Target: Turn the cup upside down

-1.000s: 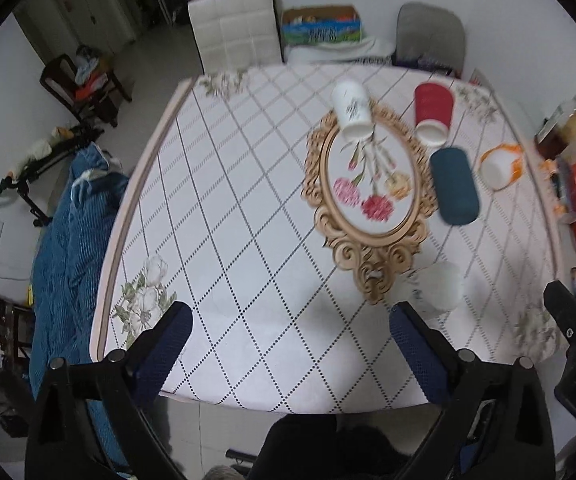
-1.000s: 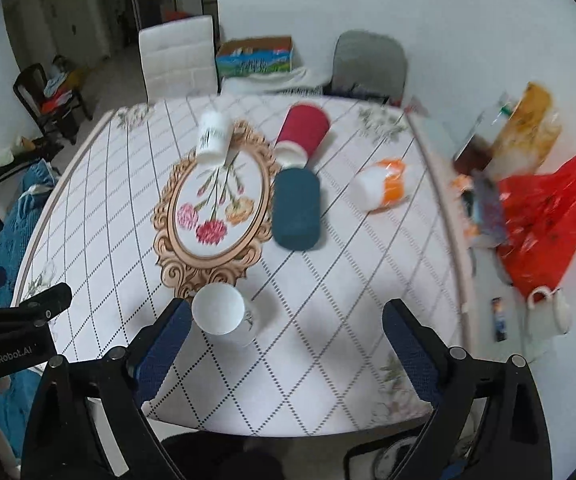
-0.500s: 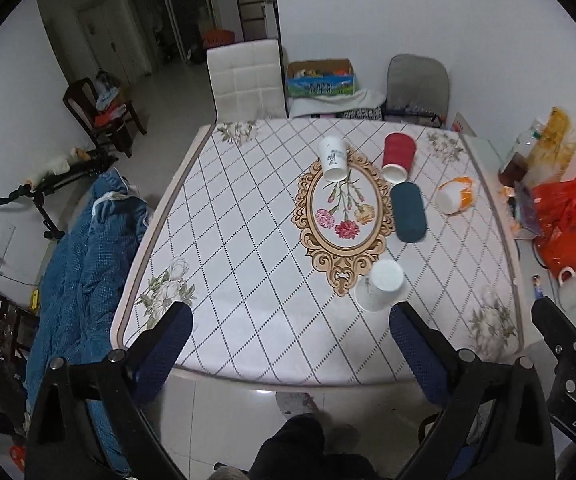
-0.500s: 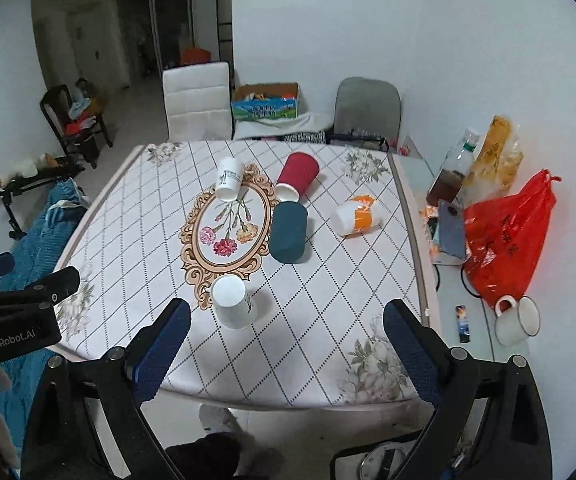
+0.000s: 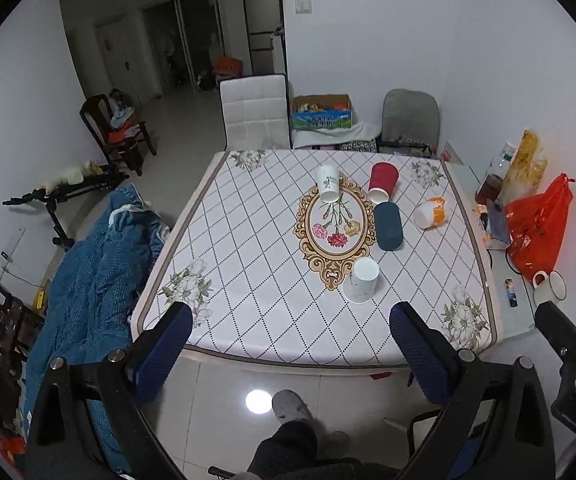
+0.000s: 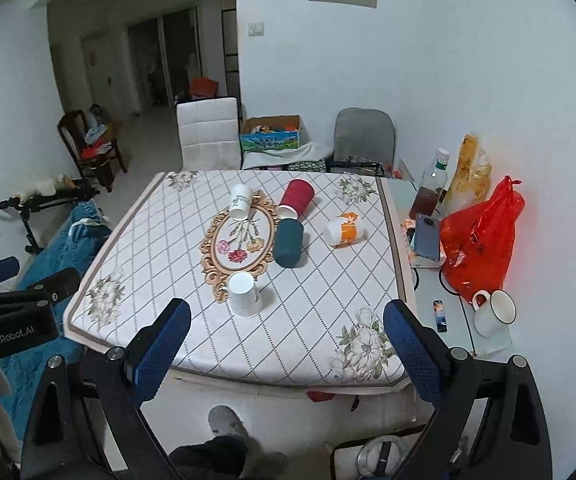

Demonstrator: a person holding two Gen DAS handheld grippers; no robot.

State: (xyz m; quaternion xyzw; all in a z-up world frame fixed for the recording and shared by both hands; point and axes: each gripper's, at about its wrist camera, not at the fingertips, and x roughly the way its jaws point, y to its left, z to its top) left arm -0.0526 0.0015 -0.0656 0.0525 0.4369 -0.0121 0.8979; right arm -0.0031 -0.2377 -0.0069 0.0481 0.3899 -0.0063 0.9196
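White mug (image 6: 243,294) inverted near table's (image 6: 288,356) front edge; left gripper (image 5: 288,344) and right gripper (image 6: 285,340) wide open, empty; flip apparently complete.

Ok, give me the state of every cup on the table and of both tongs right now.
White mug: upside down near the table's front edge.
White paper cup: on its side.
Red cup: on its side.
Dark teal cup: on its side.
Orange-and-white cup: on its side.
Left tongs: open, empty, off the table.
Right tongs: open, empty, off the table.
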